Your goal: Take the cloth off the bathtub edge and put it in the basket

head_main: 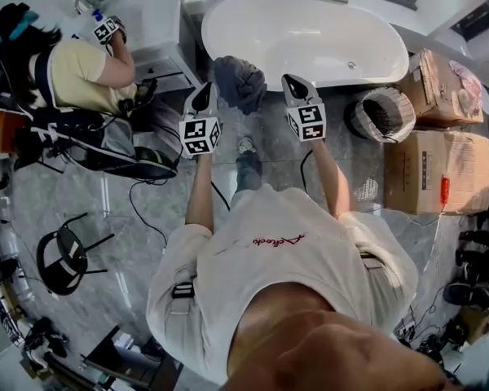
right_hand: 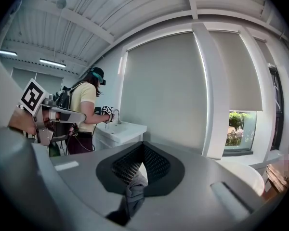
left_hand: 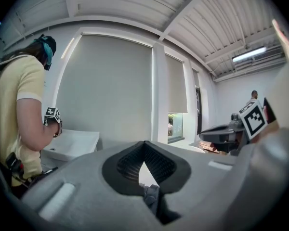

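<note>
The grey marbled floor is carrying everything here. A white tub is standing at the far end, with a washstand standing just left of it. A round basket is sitting on the tiles near the tub's right end. Beside the basket, two cardboard boxes are resting, one behind the other. A black stool is standing well apart on the left. A thin black cable is trailing across the middle of the tiles. Dark shoes are lying along the right edge.
</note>
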`<action>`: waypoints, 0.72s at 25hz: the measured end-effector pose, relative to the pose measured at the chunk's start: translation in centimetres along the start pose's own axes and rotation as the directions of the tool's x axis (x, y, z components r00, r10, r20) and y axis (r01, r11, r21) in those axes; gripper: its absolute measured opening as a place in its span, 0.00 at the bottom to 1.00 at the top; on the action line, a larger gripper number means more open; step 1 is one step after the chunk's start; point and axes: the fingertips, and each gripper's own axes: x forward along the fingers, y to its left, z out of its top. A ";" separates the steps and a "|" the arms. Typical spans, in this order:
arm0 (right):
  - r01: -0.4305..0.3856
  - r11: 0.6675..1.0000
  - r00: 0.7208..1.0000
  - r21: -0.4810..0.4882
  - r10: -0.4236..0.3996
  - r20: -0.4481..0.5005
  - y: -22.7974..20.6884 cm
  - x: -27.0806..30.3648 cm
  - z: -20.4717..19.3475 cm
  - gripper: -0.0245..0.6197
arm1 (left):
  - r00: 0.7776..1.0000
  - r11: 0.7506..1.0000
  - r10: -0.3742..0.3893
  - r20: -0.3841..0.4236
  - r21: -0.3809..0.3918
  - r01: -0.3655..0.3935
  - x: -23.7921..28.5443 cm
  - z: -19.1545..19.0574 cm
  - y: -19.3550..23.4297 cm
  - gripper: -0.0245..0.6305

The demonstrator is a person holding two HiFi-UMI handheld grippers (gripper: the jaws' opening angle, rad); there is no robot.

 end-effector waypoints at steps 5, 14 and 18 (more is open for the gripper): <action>0.017 1.000 1.000 -0.001 -0.017 0.002 -1.4 3.8 1.2 0.05 | 1.000 1.000 -0.026 0.010 -0.012 0.026 4.1 0.9 1.6 0.04; 0.058 0.998 0.998 -0.007 -0.058 0.008 -4.5 8.1 4.3 0.05 | 0.992 0.993 -0.116 0.057 0.001 0.116 10.4 5.0 1.2 0.04; 0.062 0.998 0.998 0.002 -0.062 0.002 -5.1 9.6 4.4 0.05 | 0.991 0.993 -0.116 0.062 -0.008 0.117 12.1 5.5 1.9 0.04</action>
